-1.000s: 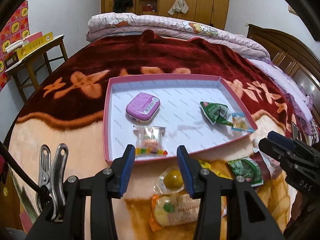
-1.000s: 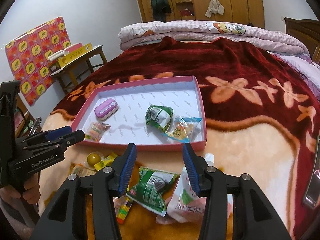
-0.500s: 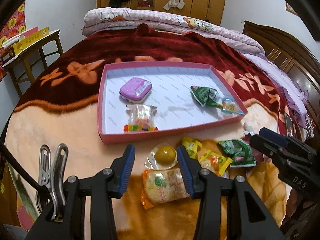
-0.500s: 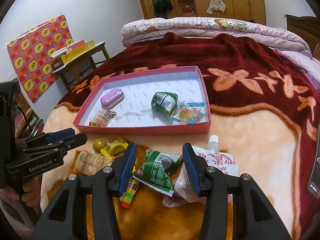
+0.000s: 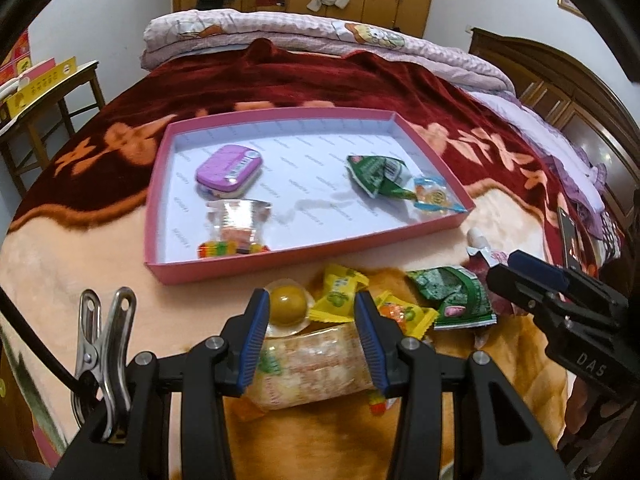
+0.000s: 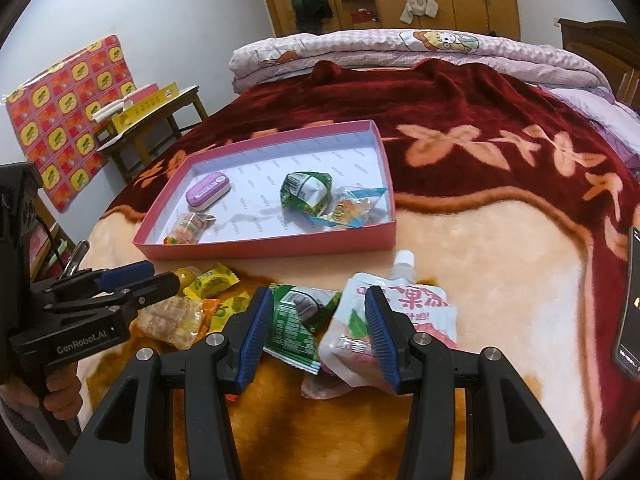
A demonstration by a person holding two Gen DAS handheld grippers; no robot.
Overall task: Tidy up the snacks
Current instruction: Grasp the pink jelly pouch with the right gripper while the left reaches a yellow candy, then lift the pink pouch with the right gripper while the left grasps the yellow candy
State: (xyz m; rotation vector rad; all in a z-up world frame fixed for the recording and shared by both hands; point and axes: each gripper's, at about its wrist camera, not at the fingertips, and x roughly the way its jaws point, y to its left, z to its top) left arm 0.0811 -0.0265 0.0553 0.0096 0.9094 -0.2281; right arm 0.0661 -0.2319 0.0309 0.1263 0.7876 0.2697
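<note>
On the bed's blanket point(image 5: 120, 248) sits one shallow pink tray point(image 5: 256, 266) holding four snacks: a purple tin point(image 5: 229, 168) at its 10 o'clock, a clear candy packet point(image 5: 237, 228) at 7 o'clock, a crumpled green packet point(image 5: 374, 174) at 2 o'clock, and a clear blue-edged gummy packet point(image 5: 434, 199) touching it at 4 o'clock.

Outside the tray, along its near wall, the loose pile counts a round yellow jelly cup point(image 5: 287, 305), two yellow candy wrappers point(image 5: 340, 294), an orange-ended cracker pack point(image 5: 316, 364), one green packet point(image 6: 294, 322) and one white spouted drink pouch point(image 6: 394, 312).

Left gripper point(image 5: 310, 340) hangs over the cracker pack with its blue pads spread wide, the pack lying between them and nothing clamped. Right gripper point(image 6: 322, 334) is likewise released, its fingers straddling the green packet and the pouch's left edge; whether they touch the pads I cannot tell.

At 9 o'clock in the right wrist view stands a wooden side table point(image 6: 160, 120) with a yellow box, and one metal clip point(image 5: 106, 344) rides on the left gripper's frame.
</note>
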